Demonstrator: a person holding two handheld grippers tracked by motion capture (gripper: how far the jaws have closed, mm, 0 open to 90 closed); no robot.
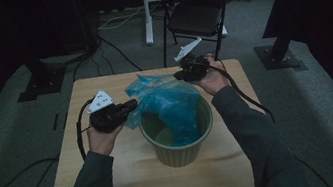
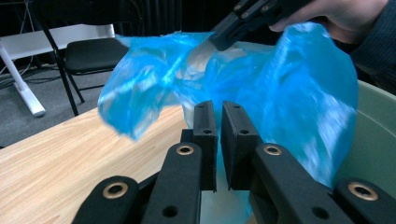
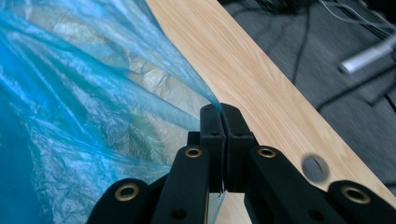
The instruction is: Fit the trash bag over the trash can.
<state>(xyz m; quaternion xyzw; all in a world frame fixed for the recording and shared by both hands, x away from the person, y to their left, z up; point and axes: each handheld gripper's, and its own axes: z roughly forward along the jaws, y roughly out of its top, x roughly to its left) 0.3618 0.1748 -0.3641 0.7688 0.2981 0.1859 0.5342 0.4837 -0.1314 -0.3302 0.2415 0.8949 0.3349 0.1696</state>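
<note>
Bag (image 1: 171,105) hangs in bucket (image 1: 163,152) on table (image 1: 98,185); chair (image 1: 194,10) behind.

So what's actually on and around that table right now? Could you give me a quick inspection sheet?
Surface: light wooden table, bare apart from the job's things.
Job's things: green bin near the middle; blue plastic bag draped partly inside it and bunched over its far rim.
Clutter: nothing seen.
Grippers: left gripper at the bag's left edge, fingers slightly apart with bag film between them; right gripper pinching the bag's far edge, fingers shut on the film.
Cables: a black cable trails from each gripper; more cables lie on the floor.
Surroundings: black folding chair, white table leg, grey carpet, dark stands.
</note>
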